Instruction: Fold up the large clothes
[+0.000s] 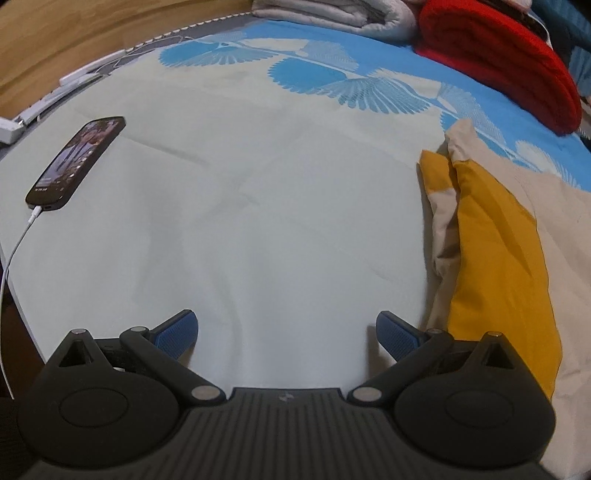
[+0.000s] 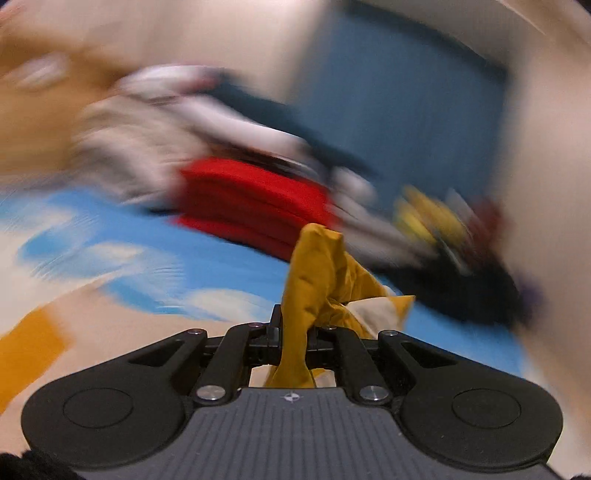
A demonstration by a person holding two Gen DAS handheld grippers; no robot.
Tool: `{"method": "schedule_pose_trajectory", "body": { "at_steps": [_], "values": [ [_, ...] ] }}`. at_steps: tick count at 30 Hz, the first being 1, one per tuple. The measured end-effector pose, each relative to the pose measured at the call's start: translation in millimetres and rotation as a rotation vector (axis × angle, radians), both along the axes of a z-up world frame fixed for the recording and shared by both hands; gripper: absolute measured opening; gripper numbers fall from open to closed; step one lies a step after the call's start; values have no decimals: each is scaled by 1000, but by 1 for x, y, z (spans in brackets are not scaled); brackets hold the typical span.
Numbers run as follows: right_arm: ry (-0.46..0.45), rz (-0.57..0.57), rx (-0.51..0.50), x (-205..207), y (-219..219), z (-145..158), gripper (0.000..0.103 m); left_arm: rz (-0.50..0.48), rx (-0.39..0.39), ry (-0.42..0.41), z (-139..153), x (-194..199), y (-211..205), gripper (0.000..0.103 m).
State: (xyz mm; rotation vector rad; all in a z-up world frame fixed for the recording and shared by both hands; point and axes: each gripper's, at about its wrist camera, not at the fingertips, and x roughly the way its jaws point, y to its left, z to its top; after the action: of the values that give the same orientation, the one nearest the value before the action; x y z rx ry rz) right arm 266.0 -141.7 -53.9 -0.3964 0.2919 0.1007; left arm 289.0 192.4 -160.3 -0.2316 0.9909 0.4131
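Note:
A large beige and mustard-yellow garment point(image 1: 491, 243) lies on the bed at the right of the left wrist view. My left gripper point(image 1: 286, 334) is open and empty, low over the pale sheet, with the garment's edge just right of its right finger point(image 1: 397, 334). My right gripper point(image 2: 295, 332) is shut on a bunched fold of the mustard-yellow garment point(image 2: 314, 273), which sticks up between the jaws. The right wrist view is heavily blurred by motion.
A phone point(image 1: 75, 160) on a white charging cable lies on the sheet at the left. A folded red cloth point(image 1: 506, 62) and a grey-white folded blanket point(image 1: 332, 13) sit at the far side of the bed point(image 1: 258, 192). A power strip point(image 1: 79, 77) lies by the wooden edge.

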Motion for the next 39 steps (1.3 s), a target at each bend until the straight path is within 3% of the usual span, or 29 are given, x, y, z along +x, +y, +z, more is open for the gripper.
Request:
{"method": "schedule_pose_trajectory", "body": {
  "at_steps": [5, 8, 10, 14, 19, 21, 22, 23, 25, 28, 32, 34, 39],
  "values": [
    [43, 455, -260, -46, 116, -53, 7, 33, -43, 1, 1, -2, 19, 103],
    [113, 644, -278, -77, 145, -82, 7, 47, -69, -12, 4, -7, 30, 103],
    [144, 708, -272, -89, 152, -94, 7, 49, -82, -18, 7, -11, 35, 103],
    [161, 692, -226, -98, 152, -90, 7, 38, -109, -66, 23, -25, 41, 102],
    [196, 727, -208, -97, 150, -88, 8, 15, -73, -204, 64, -48, 38, 102],
    [227, 739, -185, -94, 154, -88, 12, -36, -63, -244, 77, -52, 25, 102],
    [260, 749, -156, -93, 154, -89, 23, -78, -66, -257, 81, -53, 18, 102],
    [310, 761, -100, -90, 153, -92, 40, -121, -77, -259, 83, -52, 10, 102],
    [443, 790, 40, -76, 147, -97, 60, -191, -85, -245, 80, -50, -7, 102],
    [500, 784, 132, -72, 138, -100, 60, -256, -27, -184, 62, -41, -30, 102],
    [547, 782, 245, -75, 108, -79, 56, -286, 46, -90, 29, -32, -44, 103],
    [493, 737, 283, -77, 80, -59, 56, -291, 65, -71, 23, -30, -45, 103],
    [258, 403, 232, -54, 21, -31, 56, -295, 97, -68, 19, -28, -51, 103]
  ]
}}
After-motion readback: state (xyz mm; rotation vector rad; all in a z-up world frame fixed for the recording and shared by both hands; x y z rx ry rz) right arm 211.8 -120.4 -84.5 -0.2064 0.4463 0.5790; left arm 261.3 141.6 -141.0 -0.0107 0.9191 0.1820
